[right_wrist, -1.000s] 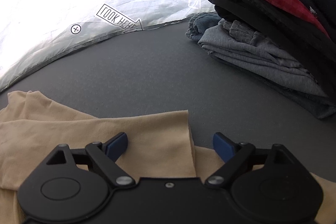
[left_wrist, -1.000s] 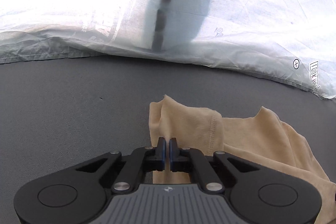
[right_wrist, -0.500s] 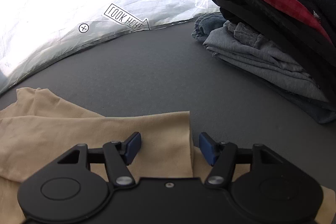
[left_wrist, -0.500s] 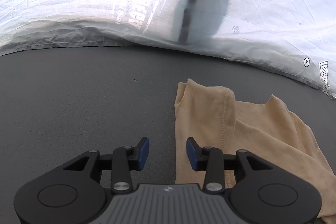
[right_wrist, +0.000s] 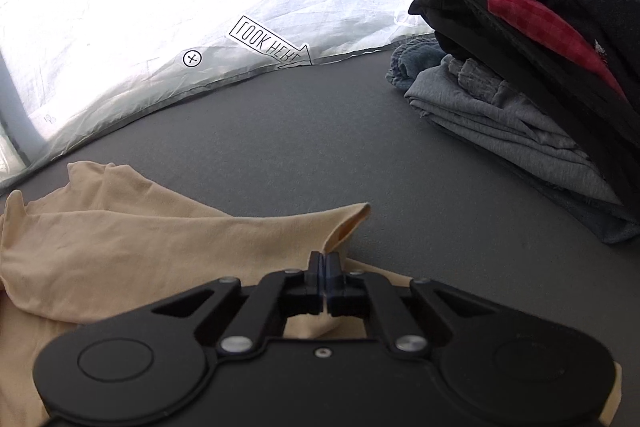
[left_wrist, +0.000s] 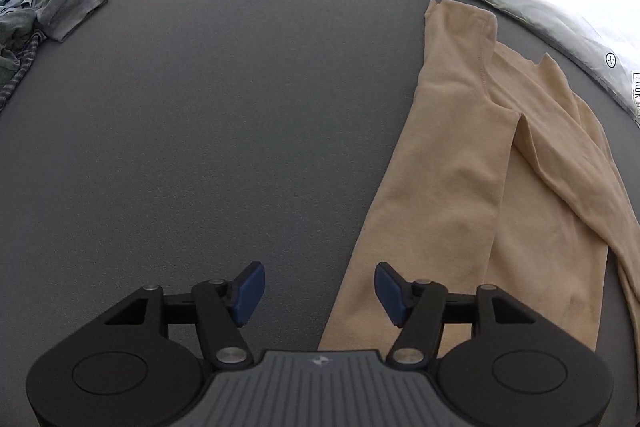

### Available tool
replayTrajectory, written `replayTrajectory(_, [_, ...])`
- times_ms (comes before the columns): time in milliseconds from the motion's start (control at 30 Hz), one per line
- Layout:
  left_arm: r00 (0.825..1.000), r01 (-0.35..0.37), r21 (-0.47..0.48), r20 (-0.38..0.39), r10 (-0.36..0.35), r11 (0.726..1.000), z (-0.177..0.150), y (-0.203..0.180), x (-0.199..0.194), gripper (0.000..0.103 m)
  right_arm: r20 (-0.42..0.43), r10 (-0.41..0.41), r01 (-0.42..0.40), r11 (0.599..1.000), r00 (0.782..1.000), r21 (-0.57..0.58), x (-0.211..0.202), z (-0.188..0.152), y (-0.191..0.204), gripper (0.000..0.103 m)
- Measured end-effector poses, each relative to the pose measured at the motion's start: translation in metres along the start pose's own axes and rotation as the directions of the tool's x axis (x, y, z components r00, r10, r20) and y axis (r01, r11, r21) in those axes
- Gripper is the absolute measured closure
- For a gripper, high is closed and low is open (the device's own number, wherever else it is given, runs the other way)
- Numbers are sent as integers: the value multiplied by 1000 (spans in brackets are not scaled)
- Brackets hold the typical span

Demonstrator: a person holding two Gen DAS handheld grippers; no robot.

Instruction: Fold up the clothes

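Note:
A beige garment [left_wrist: 472,163] lies partly folded on the dark grey table, running from near to far at the right of the left wrist view. My left gripper [left_wrist: 316,291] is open and empty, raised above the table just left of the garment's near edge. In the right wrist view my right gripper [right_wrist: 323,263] is shut on a corner of the beige garment [right_wrist: 132,239], and the pinched edge lifts into a small fold ahead of the fingers.
A stack of folded dark, red and grey clothes [right_wrist: 532,75] stands at the right. A loose heap of grey and plaid clothes [left_wrist: 44,15] lies at the far left. A white printed sheet [right_wrist: 200,7] borders the table's far side.
My left gripper let go of the beige garment, opened wide and drew back and up to the left. My right gripper closed on the garment's corner.

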State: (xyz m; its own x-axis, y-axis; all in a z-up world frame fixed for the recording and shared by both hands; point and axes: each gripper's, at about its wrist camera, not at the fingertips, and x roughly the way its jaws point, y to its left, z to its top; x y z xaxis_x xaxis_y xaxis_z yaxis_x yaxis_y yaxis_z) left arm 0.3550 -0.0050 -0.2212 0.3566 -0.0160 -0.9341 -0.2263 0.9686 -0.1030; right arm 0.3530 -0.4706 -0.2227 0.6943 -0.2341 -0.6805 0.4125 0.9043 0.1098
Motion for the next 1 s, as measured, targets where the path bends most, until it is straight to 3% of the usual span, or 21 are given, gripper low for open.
replayTrajectory(133, [999, -36, -3, -8, 36, 999, -19, 8, -8, 39, 43, 92, -90, 994, 995, -55, -22, 2, 20, 102])
replayTrajectory(300, [996, -82, -11, -15, 82, 997, -36, 19, -19, 37, 34, 253, -249, 965, 967, -81, -44, -10, 50, 102])
replayTrajectory(500, [994, -99, -18, -39, 98, 995, -53, 38, -29, 35, -62, 419, -424, 899, 906, -107, -71, -47, 99, 102])
replayTrajectory(700, [994, -83, 42, -70, 86, 996, -70, 54, -35, 34, -160, 474, -495, 858, 866, -135, -86, -83, 141, 102])
replayTrajectory(900, [994, -92, 156, -46, 100, 983, -64, 66, -47, 33, -192, 500, -502, 864, 845, 39, -90, -95, 160, 102])
replayTrajectory(1000, [994, -84, 182, -52, 95, 980, -61, 79, -50, 32, -201, 536, -497, 840, 820, 216, -88, -100, 160, 102])
